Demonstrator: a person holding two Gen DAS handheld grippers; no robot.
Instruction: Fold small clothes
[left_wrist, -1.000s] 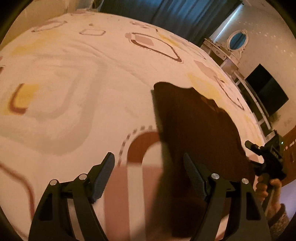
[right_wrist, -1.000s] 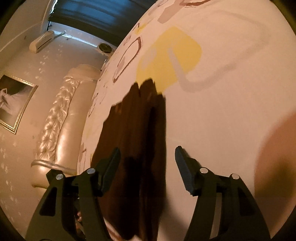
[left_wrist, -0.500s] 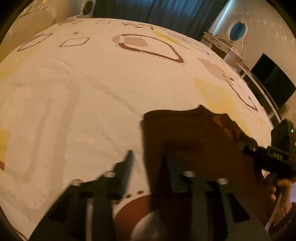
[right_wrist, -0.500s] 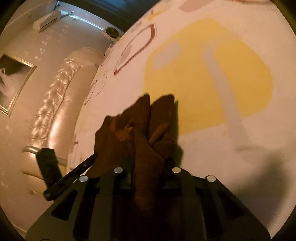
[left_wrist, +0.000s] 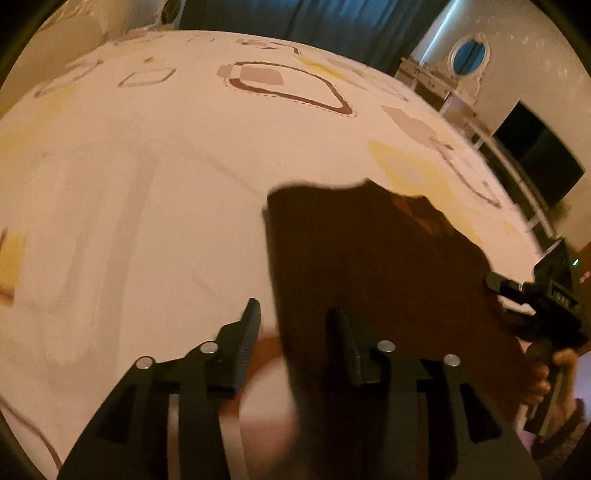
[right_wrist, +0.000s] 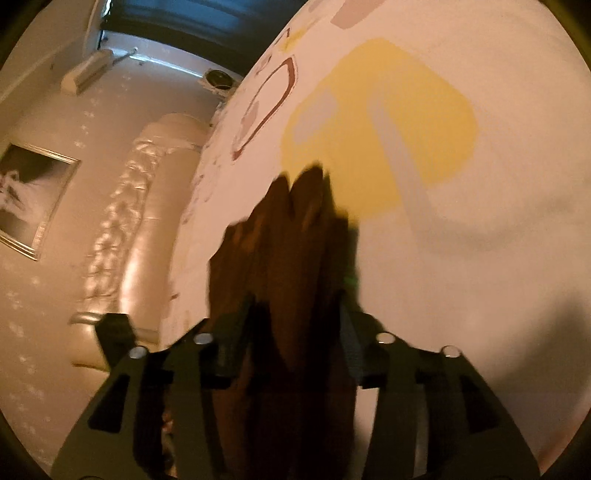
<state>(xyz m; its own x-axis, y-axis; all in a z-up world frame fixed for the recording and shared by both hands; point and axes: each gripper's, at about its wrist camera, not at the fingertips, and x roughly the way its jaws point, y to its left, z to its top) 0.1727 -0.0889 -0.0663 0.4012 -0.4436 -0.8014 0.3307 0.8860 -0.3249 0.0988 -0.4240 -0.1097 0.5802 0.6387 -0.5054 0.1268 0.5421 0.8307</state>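
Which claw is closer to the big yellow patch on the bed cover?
The right claw. The yellow patch lies just ahead of it, past the brown cloth. The left claw sits at the cloth's other side, farther away. Both claws are opening.

place: home bedroom | evidence: patterned bedsheet (left_wrist: 184, 184), tufted headboard (right_wrist: 122, 229), dark curtains (left_wrist: 295, 22), dressing table with oval mirror (left_wrist: 469, 55), framed picture (right_wrist: 29, 199), wall air conditioner (right_wrist: 88, 72)
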